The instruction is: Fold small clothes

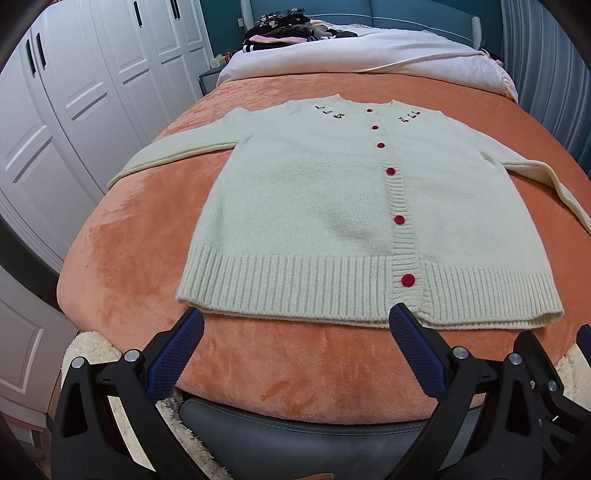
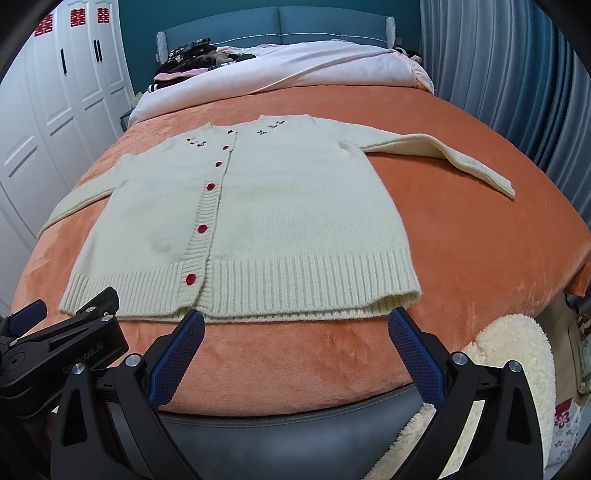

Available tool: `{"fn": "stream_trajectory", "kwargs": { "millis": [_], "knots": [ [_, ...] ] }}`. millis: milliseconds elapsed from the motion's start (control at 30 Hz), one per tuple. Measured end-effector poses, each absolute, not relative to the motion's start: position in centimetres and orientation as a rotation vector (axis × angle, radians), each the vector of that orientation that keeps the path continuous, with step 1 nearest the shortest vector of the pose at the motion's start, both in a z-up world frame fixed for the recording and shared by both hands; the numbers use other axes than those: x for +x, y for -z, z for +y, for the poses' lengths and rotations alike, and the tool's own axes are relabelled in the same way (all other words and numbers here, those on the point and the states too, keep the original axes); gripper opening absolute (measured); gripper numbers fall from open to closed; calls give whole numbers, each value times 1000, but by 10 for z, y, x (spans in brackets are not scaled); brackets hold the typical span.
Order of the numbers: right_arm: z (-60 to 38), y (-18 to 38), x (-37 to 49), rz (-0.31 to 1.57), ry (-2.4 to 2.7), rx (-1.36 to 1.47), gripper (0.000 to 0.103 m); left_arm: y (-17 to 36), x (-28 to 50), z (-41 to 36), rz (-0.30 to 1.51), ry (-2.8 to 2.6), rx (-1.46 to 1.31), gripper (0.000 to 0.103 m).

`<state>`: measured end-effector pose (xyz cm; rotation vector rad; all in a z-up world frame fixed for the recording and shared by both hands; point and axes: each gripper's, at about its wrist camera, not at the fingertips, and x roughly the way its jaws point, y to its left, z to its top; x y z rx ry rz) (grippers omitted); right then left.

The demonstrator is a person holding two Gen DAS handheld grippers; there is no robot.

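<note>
An orange blanket (image 1: 122, 258) covers the bed; beyond it lies a white duvet (image 1: 369, 51), with a pile of dark clothes (image 1: 284, 26) against the teal headboard (image 2: 280, 22). White wardrobe doors (image 1: 74, 92) stand left of the bed, grey-blue curtains (image 2: 498, 66) right, a fluffy cream rug (image 2: 517, 354) at its foot

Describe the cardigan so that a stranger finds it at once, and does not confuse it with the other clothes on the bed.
Look at the orange blanket covering the near part of the bed. The cream cardigan lies flat on it, sleeves spread out. Unlike the dark clothes pile near the headboard, it has red buttons down the front and small cherry embroidery at the collar.
</note>
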<state>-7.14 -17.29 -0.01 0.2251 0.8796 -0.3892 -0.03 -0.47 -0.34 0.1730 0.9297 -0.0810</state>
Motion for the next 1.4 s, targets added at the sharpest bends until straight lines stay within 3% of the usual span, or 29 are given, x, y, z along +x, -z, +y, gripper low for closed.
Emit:
{"fn": "stream_trajectory", "kwargs": {
  "millis": [1400],
  "knots": [
    [-176,9,-67,914,401,253,98,12,1,-4,940,65,192,98]
  ]
}}
